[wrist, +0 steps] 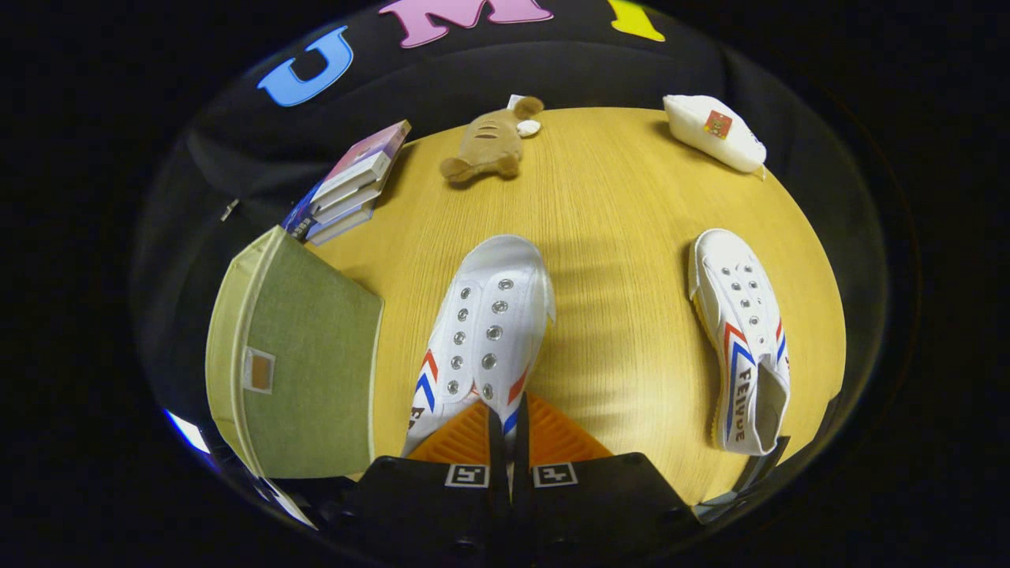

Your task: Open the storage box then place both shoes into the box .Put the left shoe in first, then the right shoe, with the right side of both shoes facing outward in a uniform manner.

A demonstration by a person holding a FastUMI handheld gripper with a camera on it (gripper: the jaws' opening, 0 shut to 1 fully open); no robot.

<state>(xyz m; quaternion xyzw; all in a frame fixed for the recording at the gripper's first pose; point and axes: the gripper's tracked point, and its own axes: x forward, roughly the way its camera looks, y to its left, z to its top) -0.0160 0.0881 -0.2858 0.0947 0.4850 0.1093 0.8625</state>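
A white canvas shoe (485,315) with red and blue chevrons points away from me, its toe over the wooden table (623,205). My gripper (509,422) is shut on the edge of its opening, with a thin strip of shoe pinched between the two fingers. A second matching shoe (742,331) lies on the table to the right, toe pointing away and opening toward me. The green fabric storage box (308,355) stands to the left of the held shoe. Its flat face with a small tan patch is turned to me, and its lid looks closed.
A stack of books (351,185) lies beyond the box at the table's far left. A brown plush toy (485,146) sits at the far edge, and a white pouch (714,130) rests at the far right.
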